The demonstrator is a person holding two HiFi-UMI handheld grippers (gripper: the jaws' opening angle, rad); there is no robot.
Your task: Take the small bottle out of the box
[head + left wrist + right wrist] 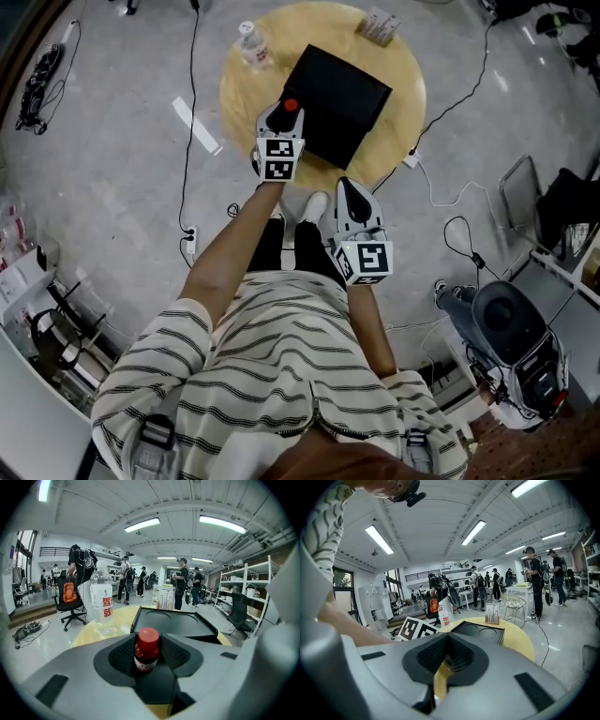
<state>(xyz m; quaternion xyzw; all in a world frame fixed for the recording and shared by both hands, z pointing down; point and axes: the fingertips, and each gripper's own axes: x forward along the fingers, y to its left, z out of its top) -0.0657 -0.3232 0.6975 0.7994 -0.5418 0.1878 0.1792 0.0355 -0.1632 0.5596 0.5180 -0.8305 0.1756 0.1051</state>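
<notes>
The small bottle (291, 105), dark with a red cap, stands upright between the jaws of my left gripper (284, 112), just off the near left corner of the black box (339, 101). In the left gripper view the bottle (146, 649) sits in the middle of the left gripper (146, 658). The jaws stand wide and the pads do not press on it. The box (176, 623) lies behind it, lid side up. My right gripper (347, 187) hovers off the table's near edge. In its own view the right gripper (446, 656) is shut with nothing in it.
The round wooden table (403, 84) also carries a clear water bottle (251, 44) at its far left and a small carton (379, 26) at the back. Cables run over the floor around it. Several people stand in the room beyond.
</notes>
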